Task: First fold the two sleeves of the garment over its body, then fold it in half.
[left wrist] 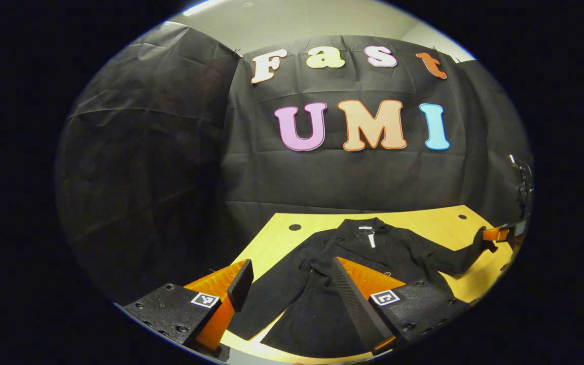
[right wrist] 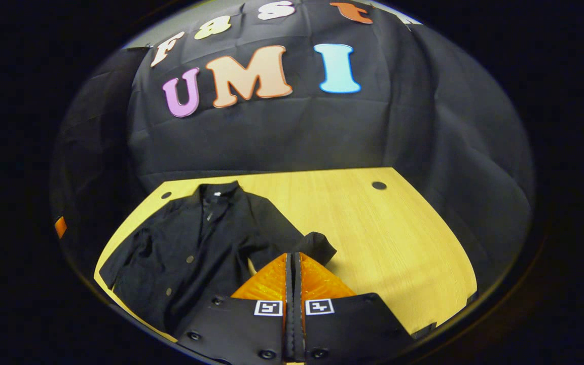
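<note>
Pinched in the right claw (right wrist: 294, 263), the sleeve cuff (right wrist: 317, 246) may slip mid-fold; the left claw (left wrist: 292, 284) hangs spread above the garment (left wrist: 353, 253).

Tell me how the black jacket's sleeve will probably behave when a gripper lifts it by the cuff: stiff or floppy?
Probably floppy: the jacket lies flat and creased on the wooden table, and the sleeve bends where the right gripper holds its cuff. It should drape rather than hold its shape. The table looks smooth, so the body may slide when pulled.
</note>
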Motion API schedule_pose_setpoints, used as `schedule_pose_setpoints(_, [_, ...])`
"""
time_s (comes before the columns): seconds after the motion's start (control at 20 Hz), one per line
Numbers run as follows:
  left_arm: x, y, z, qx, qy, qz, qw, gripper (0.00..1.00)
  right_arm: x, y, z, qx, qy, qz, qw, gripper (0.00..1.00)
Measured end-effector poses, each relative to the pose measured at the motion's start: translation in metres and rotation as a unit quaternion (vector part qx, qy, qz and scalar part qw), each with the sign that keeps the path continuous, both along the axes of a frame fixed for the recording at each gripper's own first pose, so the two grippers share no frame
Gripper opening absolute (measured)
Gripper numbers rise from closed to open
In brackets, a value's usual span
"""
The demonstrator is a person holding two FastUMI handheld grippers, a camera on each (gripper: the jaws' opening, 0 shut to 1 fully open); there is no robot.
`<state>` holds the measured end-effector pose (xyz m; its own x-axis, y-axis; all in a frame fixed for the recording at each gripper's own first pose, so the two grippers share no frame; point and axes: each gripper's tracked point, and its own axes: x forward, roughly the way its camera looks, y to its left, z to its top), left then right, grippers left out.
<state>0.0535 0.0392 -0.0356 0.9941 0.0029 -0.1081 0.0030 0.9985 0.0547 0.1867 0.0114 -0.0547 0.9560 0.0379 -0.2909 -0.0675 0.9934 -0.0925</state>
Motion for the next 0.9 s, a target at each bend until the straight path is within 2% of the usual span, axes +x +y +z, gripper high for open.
schedule_pose_setpoints(0.1, [0.008,0.001,0.001,-0.002,-0.002,-0.017,1.000,0.96,0.010,0.037,0.017,-0.002,-0.013,0.018,1.000,0.02])
schedule_pose_setpoints(0.15, [0.011,0.002,0.001,-0.003,-0.002,-0.024,1.000,0.92,0.015,0.057,0.025,-0.004,-0.018,0.029,0.999,0.02])
schedule_pose_setpoints(0.2, [0.014,0.003,-0.001,-0.004,0.000,-0.031,1.000,0.96,0.021,0.075,0.032,-0.006,-0.024,0.039,0.999,0.02])
schedule_pose_setpoints(0.4, [0.024,0.016,-0.014,-0.015,0.012,-0.041,0.999,0.96,0.046,0.158,0.056,-0.001,-0.049,0.083,0.995,0.00])
schedule_pose_setpoints(0.45, [0.025,0.020,-0.017,-0.016,0.015,-0.042,0.999,0.92,0.051,0.173,0.058,-0.003,-0.050,0.089,0.995,0.02])
schedule_pose_setpoints(0.55, [0.028,0.026,-0.022,-0.016,0.020,-0.043,0.999,0.96,0.056,0.205,0.058,-0.004,-0.057,0.105,0.993,0.02])
schedule_pose_setpoints(0.65, [0.028,0.031,-0.026,-0.017,0.023,-0.042,0.999,0.92,0.062,0.239,0.060,-0.006,-0.061,0.125,0.990,0.02])
schedule_pose_setpoints(0.8, [0.029,0.036,-0.038,-0.024,0.035,-0.042,0.998,0.96,0.077,0.282,0.059,-0.008,-0.061,0.150,0.987,0.02])
schedule_pose_setpoints(0.9, [0.027,0.038,-0.045,-0.035,0.047,-0.041,0.997,0.93,0.089,0.313,0.056,-0.004,-0.055,0.169,0.984,0.04])
